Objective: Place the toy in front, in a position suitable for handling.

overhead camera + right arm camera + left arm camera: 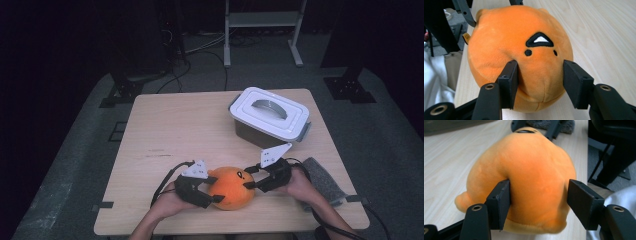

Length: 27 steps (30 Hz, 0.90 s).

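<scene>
An orange plush toy (231,194) with a small stitched face lies on the wooden table (175,130) near its front edge. My left gripper (218,189) holds it from the left; in the left gripper view the plush toy (534,170) bulges between the jaws, and my left gripper (539,197) has one jaw sunk into the fabric and the other against its side. My right gripper (246,179) holds it from the right. In the right gripper view, my right gripper (540,75) presses its jaws in just below the face of the plush toy (506,37).
A white lidded container (270,117) with a grey handle stands at the back right of the table. A grey cloth (322,182) lies by the right hand at the table's right edge. Dark floor, cables and stand legs lie beyond the table.
</scene>
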Available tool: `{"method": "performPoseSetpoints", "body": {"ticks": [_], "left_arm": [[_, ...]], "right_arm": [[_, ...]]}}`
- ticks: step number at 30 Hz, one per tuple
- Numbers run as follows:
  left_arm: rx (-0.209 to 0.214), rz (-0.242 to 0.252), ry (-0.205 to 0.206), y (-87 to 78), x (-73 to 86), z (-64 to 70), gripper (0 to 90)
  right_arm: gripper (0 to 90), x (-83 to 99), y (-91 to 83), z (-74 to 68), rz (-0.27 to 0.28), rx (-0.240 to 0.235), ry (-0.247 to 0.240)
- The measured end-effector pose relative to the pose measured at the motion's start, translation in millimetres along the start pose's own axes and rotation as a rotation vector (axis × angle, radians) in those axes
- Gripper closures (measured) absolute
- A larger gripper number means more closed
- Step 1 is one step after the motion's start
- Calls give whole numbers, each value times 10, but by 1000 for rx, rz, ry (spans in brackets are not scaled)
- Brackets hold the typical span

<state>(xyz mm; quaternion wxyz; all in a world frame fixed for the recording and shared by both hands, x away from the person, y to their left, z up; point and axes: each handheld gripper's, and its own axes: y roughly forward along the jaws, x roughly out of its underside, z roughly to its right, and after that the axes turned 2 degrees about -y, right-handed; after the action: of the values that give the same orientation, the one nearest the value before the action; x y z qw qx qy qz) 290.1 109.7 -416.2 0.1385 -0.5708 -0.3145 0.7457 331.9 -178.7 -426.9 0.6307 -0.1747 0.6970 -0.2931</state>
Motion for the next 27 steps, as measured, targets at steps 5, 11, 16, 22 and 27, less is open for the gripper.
{"method": "performPoseSetpoints", "body": {"ticks": [5, 11, 16, 22, 27], "left_arm": [[-2, 23, -9, -26, -36, -43, 337], [-24, 41, -7, -24, -72, -90, 295], [-34, 55, -11, -52, -67, -99, 275], [-41, 74, -10, -100, -56, -109, 262], [-50, 84, -6, -140, -42, -115, 252]], "right_arm": [[460, 24, -39, -58, -2, -17, 11], [439, 64, -99, -135, 17, -29, 37], [381, 69, -135, -130, 40, -35, 68], [346, 29, -186, -122, 76, -48, 88], [345, -10, -217, -104, 79, -50, 84]]}}
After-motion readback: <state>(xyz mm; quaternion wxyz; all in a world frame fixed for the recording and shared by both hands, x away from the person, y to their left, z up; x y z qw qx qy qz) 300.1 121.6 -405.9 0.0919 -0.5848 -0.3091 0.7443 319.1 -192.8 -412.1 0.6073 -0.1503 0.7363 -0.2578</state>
